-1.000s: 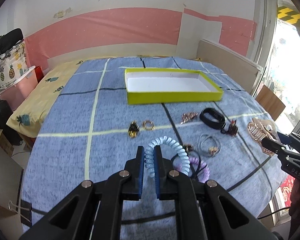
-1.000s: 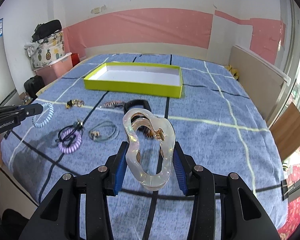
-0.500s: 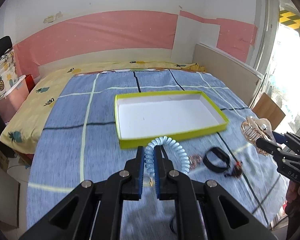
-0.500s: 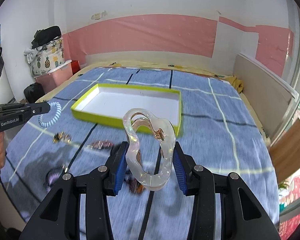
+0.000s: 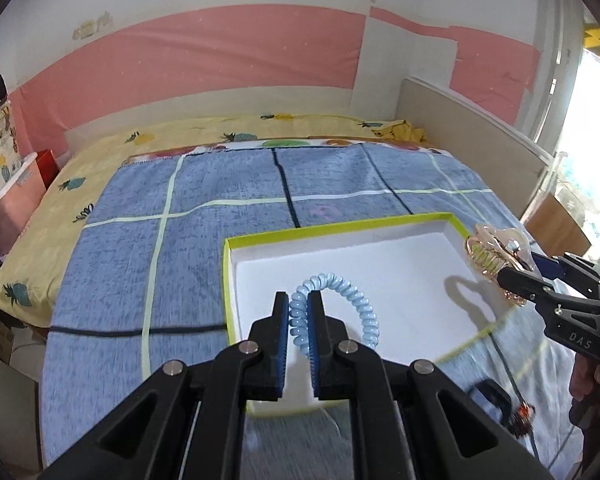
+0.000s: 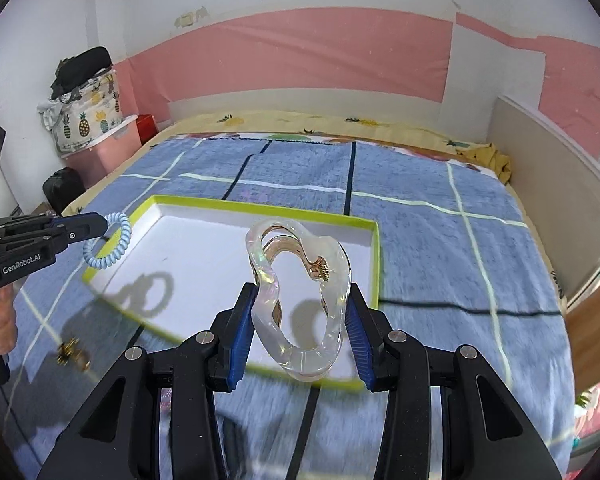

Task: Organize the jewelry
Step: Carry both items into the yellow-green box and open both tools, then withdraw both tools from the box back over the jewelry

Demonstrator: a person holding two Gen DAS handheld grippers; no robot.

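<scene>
Over a bed, left gripper [image 5: 299, 314] fingers pinch a blue coil hair tie [image 5: 336, 300] and right gripper [image 6: 300, 322] fingers clamp a clear claw clip [image 6: 298, 300], both hovering above the yellow-rimmed tray [image 6: 374, 264] (seemingly ready to drop in)

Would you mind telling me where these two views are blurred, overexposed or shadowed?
Left wrist view: the blanket nearest the lens is motion-smeared, the window at right is blown out, and the hair claw casts a shadow in the tray. Right wrist view: the near tray rim streaks, while the coil hair tie and claw both throw shadows onto its white floor.
</scene>
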